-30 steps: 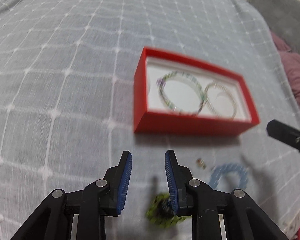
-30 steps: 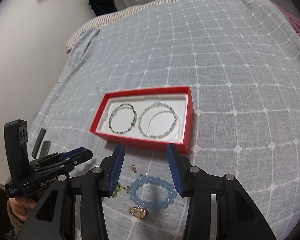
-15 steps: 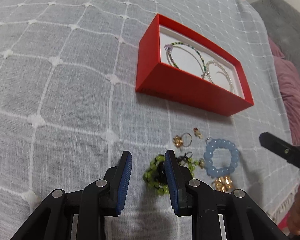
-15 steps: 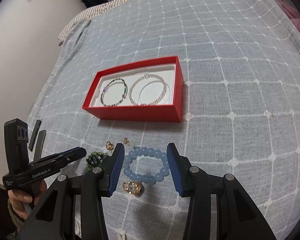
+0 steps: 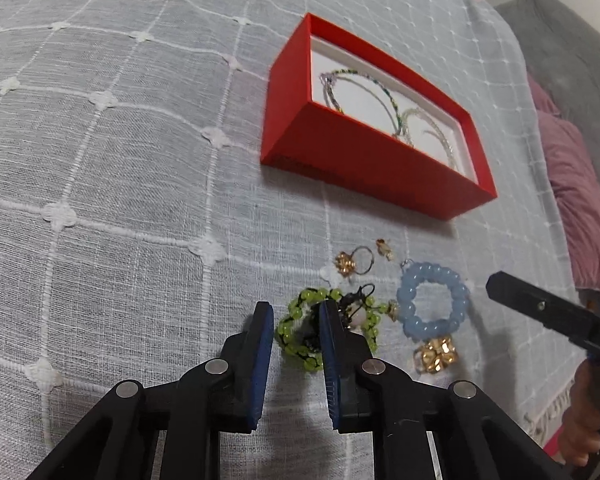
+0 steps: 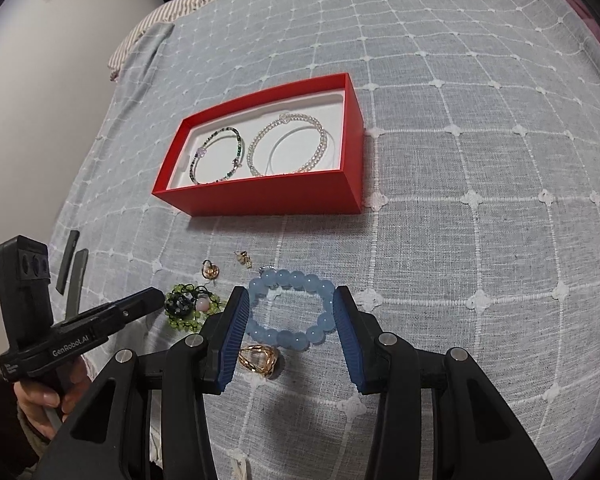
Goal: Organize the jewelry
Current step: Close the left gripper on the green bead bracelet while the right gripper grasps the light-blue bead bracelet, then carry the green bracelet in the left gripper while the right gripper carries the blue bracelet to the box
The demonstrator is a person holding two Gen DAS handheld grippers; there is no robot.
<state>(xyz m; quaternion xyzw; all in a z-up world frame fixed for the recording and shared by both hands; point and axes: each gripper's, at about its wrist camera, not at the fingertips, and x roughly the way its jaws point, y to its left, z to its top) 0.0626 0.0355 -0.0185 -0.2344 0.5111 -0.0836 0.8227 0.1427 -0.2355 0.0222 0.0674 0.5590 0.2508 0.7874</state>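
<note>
A red box (image 5: 364, 160) (image 6: 260, 196) with a white lining holds two thin bead bracelets (image 6: 220, 156) (image 6: 288, 144). In front of it lie a green bead bracelet (image 5: 300, 332) (image 6: 188, 308), a pale blue bead bracelet (image 5: 432, 304) (image 6: 292, 308), a gold ring (image 5: 350, 262) (image 6: 210, 270), a small earring (image 5: 385, 247) (image 6: 244, 259) and a gold ornament (image 5: 436, 354) (image 6: 258, 358). My left gripper (image 5: 294, 312) is open, low over the green bracelet. My right gripper (image 6: 290, 300) is open, its fingers on either side of the blue bracelet.
Everything lies on a grey checked bedspread (image 5: 120, 160) (image 6: 460, 160). A purple pillow (image 5: 580, 200) and a grey cushion (image 5: 572, 48) sit at the right. Two dark strips (image 6: 74, 276) lie near the bed's left edge, by the white wall (image 6: 40, 100).
Both grippers have come down and forward toward the loose jewellery. The left one now stands over the green bracelet, the right one around the blue bracelet. Both stay open.
</note>
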